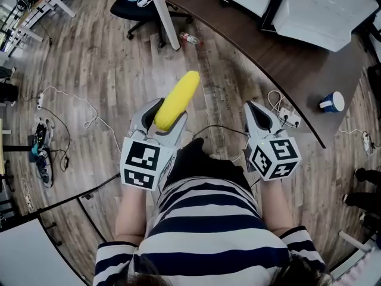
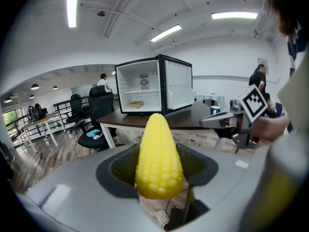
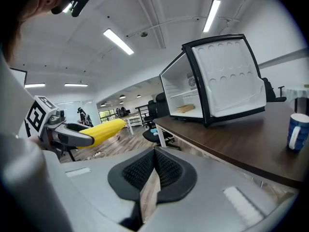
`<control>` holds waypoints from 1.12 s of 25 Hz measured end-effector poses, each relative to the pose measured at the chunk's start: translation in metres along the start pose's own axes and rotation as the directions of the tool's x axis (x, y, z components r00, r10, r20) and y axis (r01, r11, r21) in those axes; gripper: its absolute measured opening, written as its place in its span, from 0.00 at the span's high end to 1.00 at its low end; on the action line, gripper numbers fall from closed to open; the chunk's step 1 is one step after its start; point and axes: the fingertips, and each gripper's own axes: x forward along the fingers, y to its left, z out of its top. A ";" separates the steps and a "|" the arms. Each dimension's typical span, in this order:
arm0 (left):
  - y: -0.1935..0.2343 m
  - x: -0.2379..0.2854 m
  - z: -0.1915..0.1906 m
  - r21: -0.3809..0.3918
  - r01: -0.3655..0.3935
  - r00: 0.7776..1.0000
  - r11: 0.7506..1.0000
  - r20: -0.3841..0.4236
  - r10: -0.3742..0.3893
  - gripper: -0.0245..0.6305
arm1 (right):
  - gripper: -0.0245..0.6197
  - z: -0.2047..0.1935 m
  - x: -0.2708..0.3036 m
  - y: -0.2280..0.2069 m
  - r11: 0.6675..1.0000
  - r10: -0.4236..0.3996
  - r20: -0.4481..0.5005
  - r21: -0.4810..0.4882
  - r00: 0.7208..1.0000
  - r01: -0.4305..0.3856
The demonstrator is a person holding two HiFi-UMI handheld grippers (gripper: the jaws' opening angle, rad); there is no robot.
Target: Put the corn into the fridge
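A yellow corn cob point(image 1: 177, 100) sticks out forward from my left gripper point(image 1: 159, 119), which is shut on its lower end; in the left gripper view the corn point(image 2: 158, 156) stands up between the jaws. My right gripper point(image 1: 257, 117) is shut with nothing in it, its pads meeting in the right gripper view point(image 3: 153, 170). The small fridge point(image 2: 153, 84) stands on a dark table point(image 1: 286, 52) ahead, its door point(image 3: 231, 76) swung open. From the right gripper view the corn point(image 3: 102, 130) shows at the left.
A blue-and-white cup point(image 1: 331, 102) stands on the dark table near its right edge. A small box point(image 2: 135, 104) lies on the fridge's lower shelf. An office chair point(image 1: 138, 5) stands by the table leg. Cables point(image 1: 65, 106) trail over the wooden floor. People stand in the far background point(image 2: 258, 76).
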 end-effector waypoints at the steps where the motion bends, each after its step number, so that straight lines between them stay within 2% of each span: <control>1: 0.004 0.000 -0.002 -0.004 -0.003 1.000 1.000 -0.003 0.003 0.96 | 0.97 0.000 0.003 0.003 1.000 0.004 -0.003 0.000 1.000 -0.004; 14: 0.092 0.029 0.009 -0.026 0.012 1.000 1.000 0.001 -0.012 0.96 | 0.97 0.030 0.085 0.017 1.000 -0.027 -0.022 0.003 0.999 0.027; 28: 0.191 0.079 0.031 0.004 0.092 0.995 0.996 0.024 -0.092 0.96 | 0.97 0.072 0.196 0.045 0.999 -0.047 -0.037 -0.019 0.998 0.047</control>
